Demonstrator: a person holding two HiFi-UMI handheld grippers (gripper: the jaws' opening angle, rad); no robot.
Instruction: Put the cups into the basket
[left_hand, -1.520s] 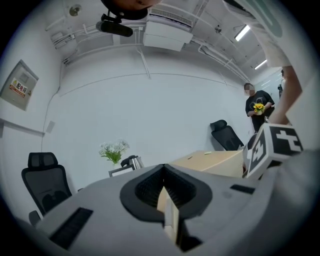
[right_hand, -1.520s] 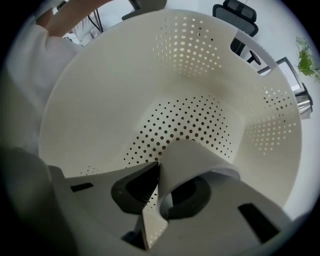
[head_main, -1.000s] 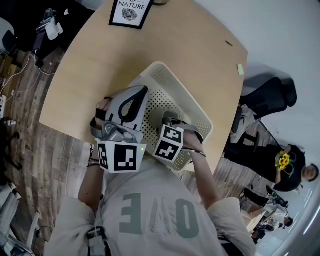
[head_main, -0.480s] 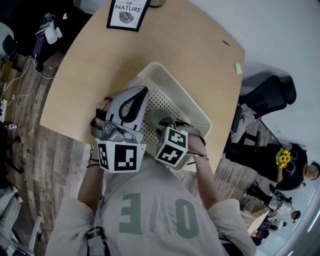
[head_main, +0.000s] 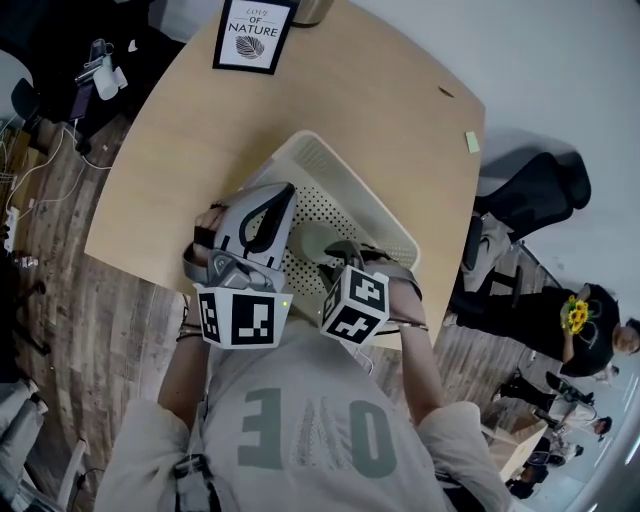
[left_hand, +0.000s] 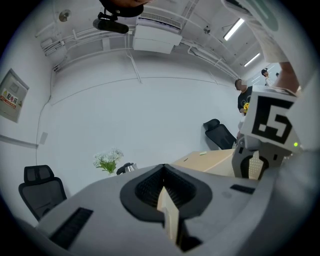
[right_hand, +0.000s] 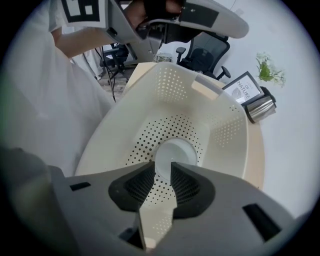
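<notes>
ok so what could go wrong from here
1. The right gripper is open with its tips close to the cup; pulling back carelessly could knock it.
2. The basket sits near the table's near edge, so a snag on its rim might drag it off.

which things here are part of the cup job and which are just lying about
Job: basket, cup inside it, open right hand-held gripper over the cup.
Lying about: framed sign, metal jug, sticky note, office chair.
</notes>
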